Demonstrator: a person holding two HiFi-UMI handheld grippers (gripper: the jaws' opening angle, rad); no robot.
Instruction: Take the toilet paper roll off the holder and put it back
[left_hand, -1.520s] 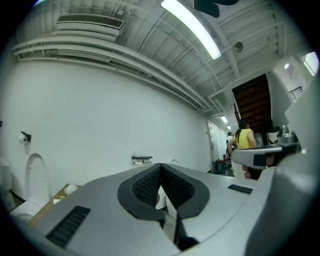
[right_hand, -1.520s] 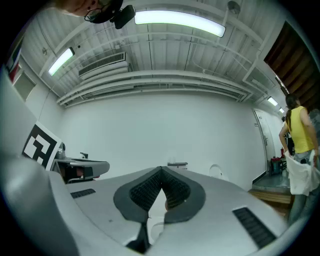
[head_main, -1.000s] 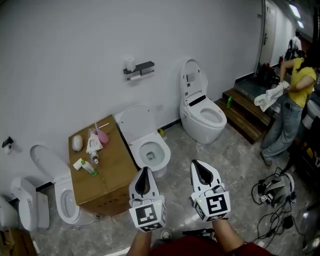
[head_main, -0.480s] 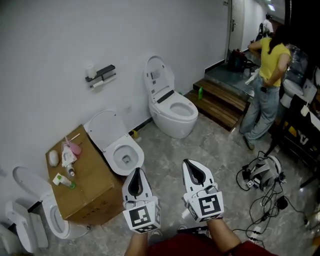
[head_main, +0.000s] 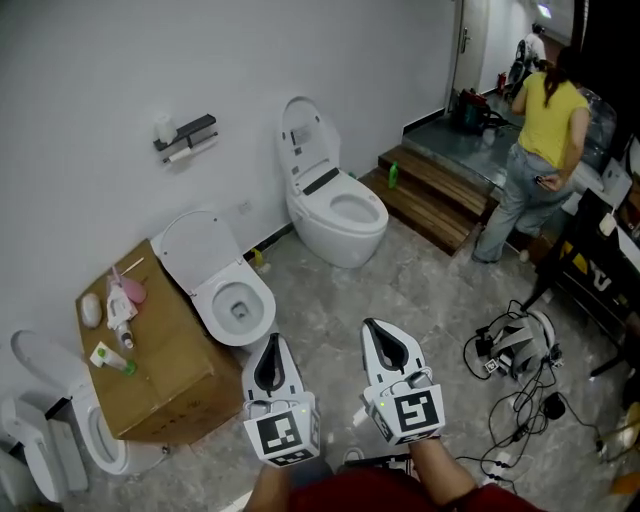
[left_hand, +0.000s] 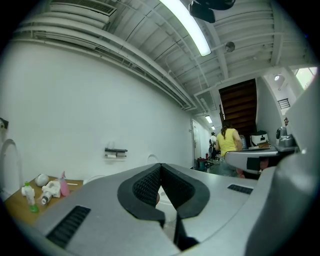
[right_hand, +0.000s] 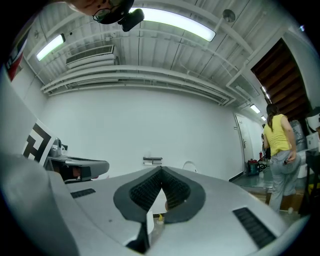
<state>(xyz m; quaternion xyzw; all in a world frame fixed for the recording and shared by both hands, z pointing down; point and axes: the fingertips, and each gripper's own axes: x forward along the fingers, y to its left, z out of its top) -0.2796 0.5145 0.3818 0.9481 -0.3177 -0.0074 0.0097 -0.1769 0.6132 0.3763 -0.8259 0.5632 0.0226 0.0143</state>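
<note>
White toilet paper roll (head_main: 188, 153) is hanging on its black wall holder (head_main: 190, 128), well apart from the left gripper (head_main: 273, 342) and right gripper (head_main: 377, 328), both pinched closed and empty; seemingly the approach step, calling for closing in and opening the jaws.

White toilet paper roll (head_main: 181, 155) on wall holder (head_main: 196, 127)
</note>
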